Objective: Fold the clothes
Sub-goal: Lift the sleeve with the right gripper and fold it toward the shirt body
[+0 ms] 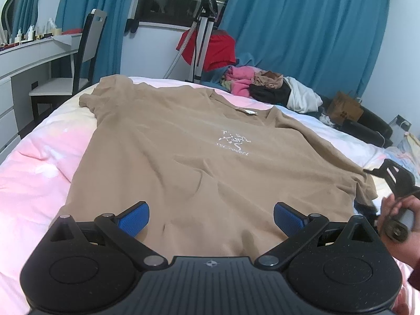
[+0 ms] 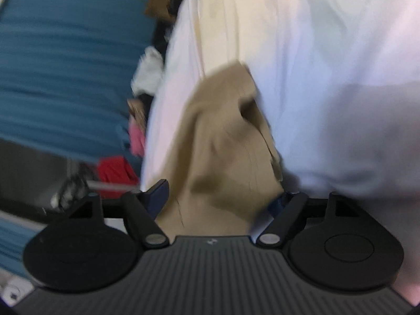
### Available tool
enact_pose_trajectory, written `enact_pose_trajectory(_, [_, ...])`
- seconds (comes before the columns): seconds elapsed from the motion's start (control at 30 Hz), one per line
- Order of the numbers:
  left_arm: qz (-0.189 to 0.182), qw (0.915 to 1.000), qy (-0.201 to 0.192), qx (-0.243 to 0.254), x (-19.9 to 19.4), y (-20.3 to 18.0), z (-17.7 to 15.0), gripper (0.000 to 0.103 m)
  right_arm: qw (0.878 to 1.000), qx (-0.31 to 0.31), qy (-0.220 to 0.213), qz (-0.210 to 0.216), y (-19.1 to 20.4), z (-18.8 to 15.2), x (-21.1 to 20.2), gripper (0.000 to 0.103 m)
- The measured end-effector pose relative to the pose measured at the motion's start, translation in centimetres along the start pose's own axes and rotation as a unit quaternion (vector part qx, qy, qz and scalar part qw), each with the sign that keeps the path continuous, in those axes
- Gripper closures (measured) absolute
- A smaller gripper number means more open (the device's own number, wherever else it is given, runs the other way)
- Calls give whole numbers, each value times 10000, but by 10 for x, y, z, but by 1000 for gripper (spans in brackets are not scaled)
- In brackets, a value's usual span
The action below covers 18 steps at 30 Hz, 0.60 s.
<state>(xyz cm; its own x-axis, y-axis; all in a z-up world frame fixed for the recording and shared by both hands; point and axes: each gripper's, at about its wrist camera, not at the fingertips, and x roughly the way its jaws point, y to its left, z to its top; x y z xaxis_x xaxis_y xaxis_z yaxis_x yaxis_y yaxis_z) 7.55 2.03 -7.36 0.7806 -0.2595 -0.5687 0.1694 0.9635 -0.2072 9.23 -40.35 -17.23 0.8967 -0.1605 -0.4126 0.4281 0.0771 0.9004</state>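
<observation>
Right wrist view motion-blurred; right gripper fingertip partly behind tan shirt.

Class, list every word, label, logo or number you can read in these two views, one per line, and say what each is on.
Tan T-shirt: white chest print, a skeleton-like figure over one word. It shows upside down and only partly legible, roughly "ARC'TERYX".
Small neck tag on the shirt: too small to read.
Cardboard box: dark printed mark, unreadable.
Left hand-held gripper: small compass-like emblem, no text.
Right wrist view: too blurred, nothing readable.
</observation>
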Motion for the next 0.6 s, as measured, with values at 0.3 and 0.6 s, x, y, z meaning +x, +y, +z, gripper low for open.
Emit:
enact_pose_trajectory(0.3, [-7,10000,18,-78,5,4,1,1,9834,-1749,-466,84,31,12,45,26])
enact_pose_trajectory(0.6, [57,9999,59,-75,17,8,2,1,9471,-3104,-629,-516,58,3,61,89])
